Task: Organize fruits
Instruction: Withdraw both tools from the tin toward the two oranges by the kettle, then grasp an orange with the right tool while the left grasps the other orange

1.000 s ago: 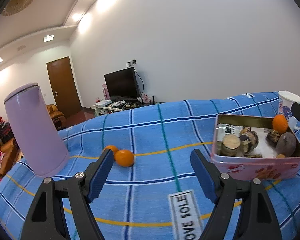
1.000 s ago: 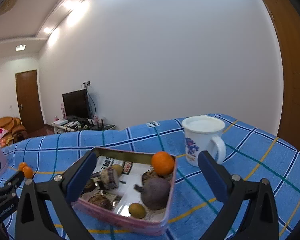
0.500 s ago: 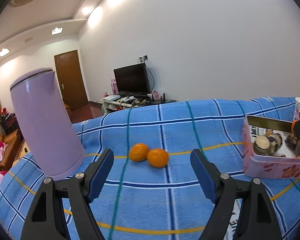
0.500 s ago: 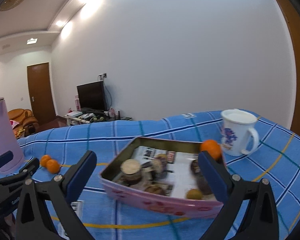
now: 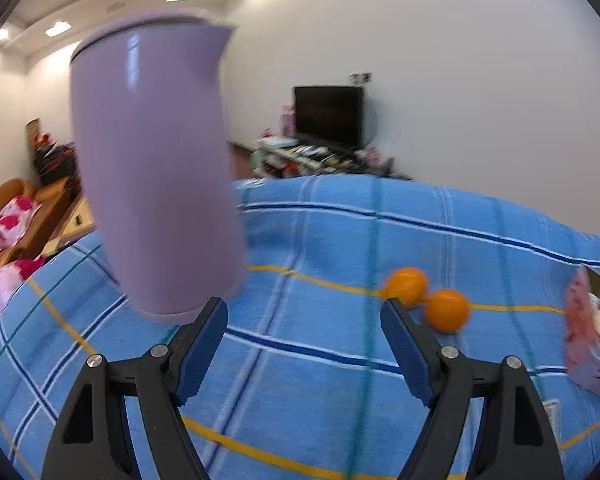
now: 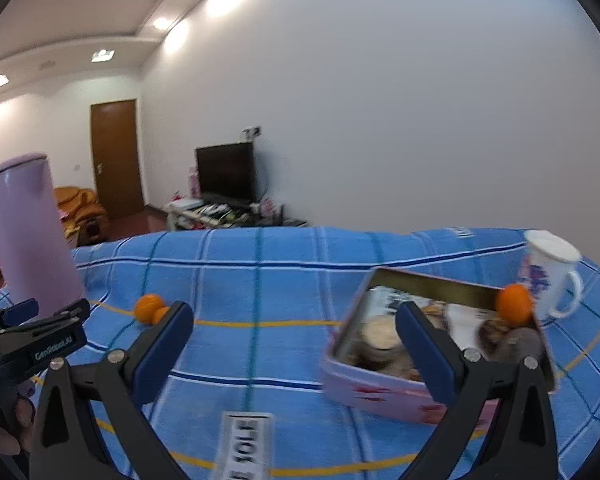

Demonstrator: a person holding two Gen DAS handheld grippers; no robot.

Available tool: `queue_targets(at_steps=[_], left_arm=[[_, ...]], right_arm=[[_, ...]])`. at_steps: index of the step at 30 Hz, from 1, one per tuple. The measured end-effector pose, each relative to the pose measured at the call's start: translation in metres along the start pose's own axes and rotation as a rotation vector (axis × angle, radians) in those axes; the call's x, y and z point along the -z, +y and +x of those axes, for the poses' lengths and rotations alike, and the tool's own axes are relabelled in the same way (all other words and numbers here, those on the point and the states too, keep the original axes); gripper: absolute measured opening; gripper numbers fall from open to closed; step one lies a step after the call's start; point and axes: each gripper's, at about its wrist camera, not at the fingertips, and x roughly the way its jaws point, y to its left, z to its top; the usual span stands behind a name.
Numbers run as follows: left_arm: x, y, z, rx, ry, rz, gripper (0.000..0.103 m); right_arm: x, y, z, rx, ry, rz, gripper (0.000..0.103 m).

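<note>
two oranges [image 5: 428,300] seen touching on blue cloth [image 5: 320,240], between kettle [image 5: 152,168] and tin [image 6: 432,344]. left gripper [image 5: 302,344] jaws apart, empty; oranges just right of its line. right gripper [image 6: 292,344] apart, empty, nearer tin. left judged nearer.

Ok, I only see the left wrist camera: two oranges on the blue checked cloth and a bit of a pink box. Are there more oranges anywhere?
Observer: Yes, one more round orange sits in the far right corner of the pink rectangular metal tin.
Operator: What else is in there?
Observer: Several brownish items on printed paper, too blurred to name.
Operator: Anything behind it?
Observer: A white ceramic mug with a blue flower print stands just beyond that corner.
</note>
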Motion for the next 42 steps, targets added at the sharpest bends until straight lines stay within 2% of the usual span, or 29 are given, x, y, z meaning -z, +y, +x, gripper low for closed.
queue_targets(at_steps=[4,10,15,19,20,21,22,24,29,37,42], left_arm=[[-0.003,0.014,0.014,-0.073,0.045,-0.014,0.08],[-0.004,0.016,0.024,-0.113,0.071,0.035,0.08],[-0.005,0.017,0.028,-0.108,0.096,0.057,0.08],[-0.007,0.021,0.029,-0.102,0.105,0.049,0.08],[-0.007,0.021,0.029,-0.101,0.105,0.049,0.08],[-0.007,0.022,0.029,-0.099,0.106,0.049,0.08],[-0.008,0.022,0.028,-0.097,0.107,0.048,0.08],[-0.008,0.022,0.028,-0.093,0.107,0.049,0.08],[-0.005,0.018,0.03,-0.072,0.106,0.069,0.08],[-0.004,-0.001,0.02,0.054,0.057,0.127,0.08],[-0.004,-0.007,0.016,0.125,0.055,0.108,0.08]], right_arm=[[-0.003,0.025,0.025,-0.051,0.085,-0.056,0.1],[-0.003,0.057,0.072,-0.143,0.233,-0.12,0.082],[0.0,0.082,0.115,-0.218,0.371,-0.16,0.067],[0.001,0.096,0.137,-0.253,0.429,-0.189,0.065],[0.001,0.099,0.142,-0.26,0.441,-0.196,0.062],[0.002,0.102,0.147,-0.257,0.458,-0.208,0.05],[0.005,0.104,0.153,-0.256,0.485,-0.213,0.043],[0.008,0.105,0.157,-0.265,0.513,-0.216,0.041],[0.013,0.092,0.143,-0.259,0.506,-0.198,0.041],[0.016,0.044,0.065,-0.211,0.33,-0.19,0.041],[0.01,0.015,0.032,-0.173,0.207,-0.132,0.041]])
